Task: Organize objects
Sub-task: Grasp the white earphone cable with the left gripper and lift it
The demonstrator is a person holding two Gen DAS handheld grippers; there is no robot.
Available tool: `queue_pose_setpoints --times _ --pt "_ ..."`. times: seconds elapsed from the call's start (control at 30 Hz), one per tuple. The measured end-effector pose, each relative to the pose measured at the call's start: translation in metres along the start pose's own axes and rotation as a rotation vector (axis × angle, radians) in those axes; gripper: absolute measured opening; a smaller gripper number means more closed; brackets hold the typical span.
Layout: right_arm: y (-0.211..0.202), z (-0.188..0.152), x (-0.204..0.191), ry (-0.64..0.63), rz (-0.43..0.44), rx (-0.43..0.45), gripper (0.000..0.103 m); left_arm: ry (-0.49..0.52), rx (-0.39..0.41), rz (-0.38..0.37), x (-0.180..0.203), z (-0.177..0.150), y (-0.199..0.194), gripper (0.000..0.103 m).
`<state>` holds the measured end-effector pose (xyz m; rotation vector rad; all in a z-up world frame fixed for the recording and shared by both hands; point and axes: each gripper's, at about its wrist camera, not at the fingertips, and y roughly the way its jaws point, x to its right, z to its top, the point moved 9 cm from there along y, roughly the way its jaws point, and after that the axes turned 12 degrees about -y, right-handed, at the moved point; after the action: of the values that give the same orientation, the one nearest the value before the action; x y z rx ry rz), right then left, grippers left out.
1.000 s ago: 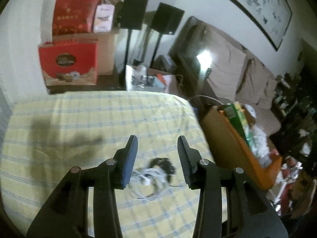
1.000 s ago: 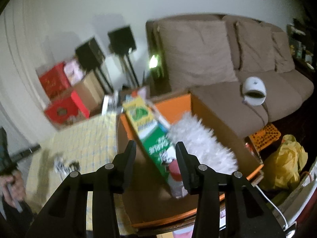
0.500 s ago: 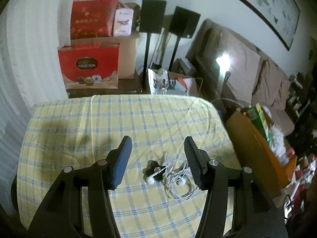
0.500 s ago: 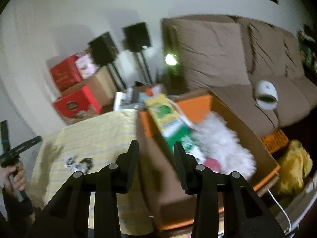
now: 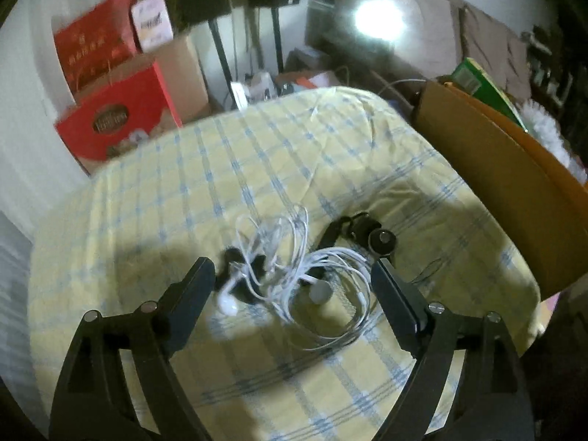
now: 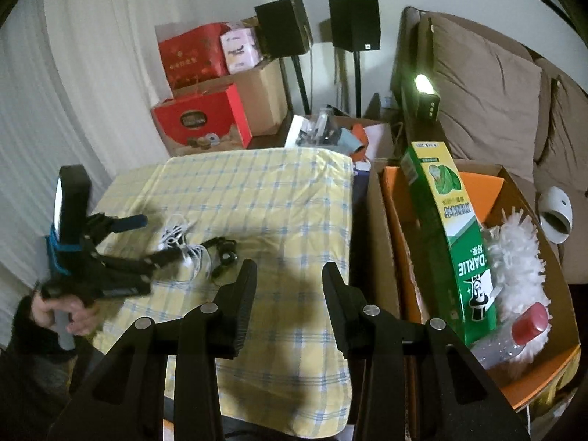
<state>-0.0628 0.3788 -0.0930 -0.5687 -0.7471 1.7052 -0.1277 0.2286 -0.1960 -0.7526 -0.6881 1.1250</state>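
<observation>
Both grippers are matte black plastic: the left gripper point(image 5: 293, 281) and right gripper point(image 6: 289, 282) have angular arms pinned with silver screws. The left one wears a blue strap. The hand point(image 6: 60, 310) shows a dark sleeve.

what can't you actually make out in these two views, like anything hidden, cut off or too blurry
- Left wrist view: the white earphone cable tangle hides how the black earphones lie under it.
- Left wrist view: motion blur makes the red box print unreadable.
- Right wrist view: the clear bottle is partly hidden by the green carton.
- Both views: the cardboard box wall hides its floor.
</observation>
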Motion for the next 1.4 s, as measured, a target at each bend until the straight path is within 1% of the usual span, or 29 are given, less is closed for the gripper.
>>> queue_pose_setpoints --times 0.07,0.1,0.17,0.2,0.23,0.27,0.3,0.33,0.37,0.43,0.5,0.6,0.73,0.93,1.07,1.17,1.2,1.27,1.3,1.4 --pt "0.001 -0.002 0.005 0.013 -0.001 -0.001 0.039 -0.048 -0.006 -0.049 -0.001 -0.001 0.005 0.084" --pt "0.002 -0.002 0.007 0.02 -0.002 -0.002 0.039 -0.058 -0.003 -0.058 -0.003 0.0 0.005 0.079" --pt "0.004 -0.003 0.012 0.039 -0.002 -0.004 0.039 -0.067 -0.004 -0.05 -0.009 0.0 0.009 0.073" --pt "0.007 -0.005 0.015 0.051 0.0 -0.013 0.039 -0.068 -0.003 -0.039 -0.011 0.0 0.01 0.066" --pt "0.008 -0.006 0.016 0.056 0.0 -0.018 0.039 -0.07 0.007 -0.037 -0.014 0.0 0.01 0.061" --pt "0.01 -0.007 0.018 0.059 -0.002 -0.022 0.039 -0.074 0.013 -0.047 -0.015 0.001 0.008 0.049" --pt "0.01 -0.007 0.017 0.062 -0.004 -0.021 0.039 -0.078 0.014 -0.064 -0.016 0.001 0.007 0.033" --pt "0.012 -0.007 0.018 0.067 -0.005 -0.02 0.039 -0.087 0.009 -0.093 -0.016 0.002 0.006 0.023" --pt "0.013 -0.008 0.018 0.069 -0.004 -0.021 0.039 -0.099 -0.003 -0.119 -0.018 0.002 0.004 0.008" --pt "0.018 -0.009 0.017 0.068 -0.007 -0.033 0.039 -0.124 -0.02 -0.166 -0.023 0.004 0.0 0.004" --pt "0.022 -0.01 0.013 0.06 -0.01 -0.044 0.039 -0.15 -0.014 -0.195 -0.03 0.007 -0.008 0.004" --pt "0.026 -0.009 0.003 0.039 -0.009 -0.051 0.039 -0.188 0.02 -0.22 -0.045 0.019 -0.028 0.003" --pt "0.033 -0.007 -0.017 0.002 0.0 -0.055 0.039 -0.241 0.103 -0.25 -0.071 0.039 -0.065 0.003" --pt "0.057 -0.008 -0.057 -0.045 0.057 -0.088 0.039 -0.288 0.217 -0.225 -0.109 0.059 -0.107 0.003" --pt "0.077 -0.011 -0.079 -0.08 0.088 -0.112 0.039 -0.323 0.274 -0.19 -0.134 0.067 -0.123 0.004" --pt "0.096 -0.014 -0.084 -0.09 0.068 -0.122 0.042 -0.342 0.288 -0.184 -0.145 0.07 -0.125 0.004" --pt "0.104 -0.012 -0.085 -0.1 0.041 -0.102 0.043 -0.345 0.291 -0.179 -0.148 0.07 -0.125 0.004" --pt "0.113 -0.006 -0.087 -0.106 0.026 -0.046 0.055 -0.346 0.298 -0.164 -0.149 0.068 -0.127 0.004" --pt "0.12 -0.003 -0.088 -0.097 0.025 -0.031 0.063 -0.343 0.299 -0.159 -0.149 0.067 -0.127 0.004" --pt "0.14 0.0 -0.088 -0.078 0.003 -0.041 0.063 -0.336 0.302 -0.156 -0.147 0.068 -0.127 0.004"
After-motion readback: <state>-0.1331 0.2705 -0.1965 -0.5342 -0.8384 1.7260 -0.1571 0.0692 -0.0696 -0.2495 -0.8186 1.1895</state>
